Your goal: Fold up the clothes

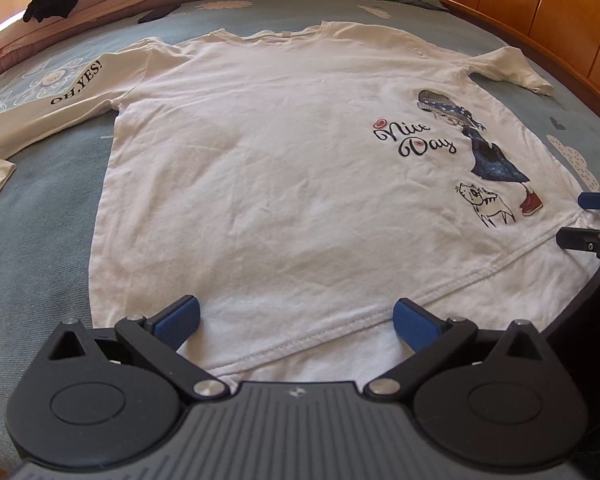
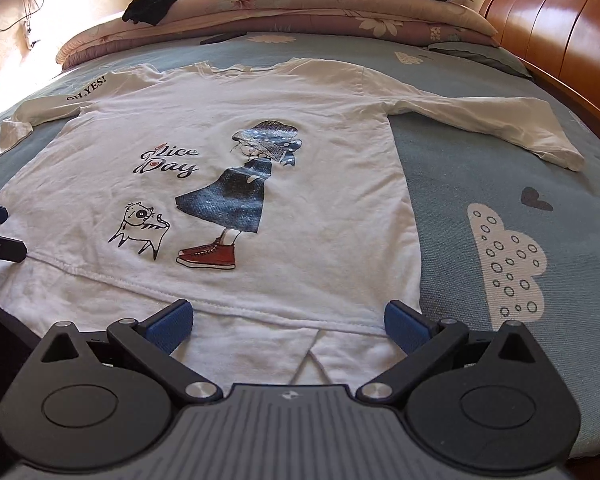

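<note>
Lying flat, front up on the bed: white cotton shirt, lightly creased, long sleeves spread, stitched hem nearest. Print of girl in denim-blue dress, red sneaker, cat outline, script text. Left claw apart, ribbed blue pads over hem. Right claw apart too, at hem by side slit. Bedsheet grey-blue, cloud pattern. Glossy wooden headboard at right.

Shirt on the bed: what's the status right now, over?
Left tongs and right tongs open at the hem. White shirt flat, unfolded, sleeves out. Nothing on it.
</note>
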{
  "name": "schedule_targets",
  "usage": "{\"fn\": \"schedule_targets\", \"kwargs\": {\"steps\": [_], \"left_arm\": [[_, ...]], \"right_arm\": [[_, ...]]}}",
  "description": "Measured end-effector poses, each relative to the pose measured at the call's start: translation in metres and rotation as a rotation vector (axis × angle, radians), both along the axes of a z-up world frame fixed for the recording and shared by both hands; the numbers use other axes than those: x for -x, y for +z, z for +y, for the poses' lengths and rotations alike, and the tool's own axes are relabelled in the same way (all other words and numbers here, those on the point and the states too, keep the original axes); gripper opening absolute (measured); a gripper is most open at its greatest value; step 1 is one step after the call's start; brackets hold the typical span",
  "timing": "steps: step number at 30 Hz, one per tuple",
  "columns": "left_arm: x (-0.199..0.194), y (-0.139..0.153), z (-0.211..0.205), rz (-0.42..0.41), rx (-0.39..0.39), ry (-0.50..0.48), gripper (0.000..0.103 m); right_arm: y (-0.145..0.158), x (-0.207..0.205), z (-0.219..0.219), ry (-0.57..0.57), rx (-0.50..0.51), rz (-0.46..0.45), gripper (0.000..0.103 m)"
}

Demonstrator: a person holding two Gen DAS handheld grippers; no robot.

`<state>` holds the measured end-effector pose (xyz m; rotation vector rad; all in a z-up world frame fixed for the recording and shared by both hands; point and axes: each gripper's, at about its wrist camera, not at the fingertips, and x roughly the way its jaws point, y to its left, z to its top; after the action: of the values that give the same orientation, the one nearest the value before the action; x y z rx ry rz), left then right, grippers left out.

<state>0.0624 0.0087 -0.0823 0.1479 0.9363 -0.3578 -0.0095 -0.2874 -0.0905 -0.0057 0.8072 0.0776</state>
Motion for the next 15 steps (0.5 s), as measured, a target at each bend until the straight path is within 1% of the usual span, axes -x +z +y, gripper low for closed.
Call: {"fn": "schedule_targets", "kwargs": {"steps": [4, 7, 9, 11, 13, 15], "left_arm": [[-0.001, 0.000, -0.002, -0.003, 0.000, 0.026, 0.102], [-0.001, 0.000, -0.001, -0.004, 0.010, 0.036, 0.102], [-0.001, 0.000, -0.001, -0.007, 0.012, 0.037, 0.102], [-0.001, -0.001, -0.001, -0.010, 0.011, 0.037, 0.102], [-0.001, -0.001, -0.002, -0.009, 0.008, 0.039, 0.102], [-0.001, -0.001, -0.002, -0.009, 0.009, 0.041, 0.102]], "right_arm": [[0.000, 0.005, 0.003, 0.011, 0.026, -0.001, 0.103], [0.007, 0.003, -0.002, -0.028, 0.009, 0.036, 0.103], [0.014, 0.009, -0.009, -0.076, -0.041, 0.017, 0.103], [0.020, 0.014, -0.012, -0.068, -0.090, -0.021, 0.103], [0.023, 0.013, -0.008, -0.055, -0.096, -0.045, 0.103], [0.019, 0.008, -0.003, -0.046, -0.080, -0.024, 0.103]]}}
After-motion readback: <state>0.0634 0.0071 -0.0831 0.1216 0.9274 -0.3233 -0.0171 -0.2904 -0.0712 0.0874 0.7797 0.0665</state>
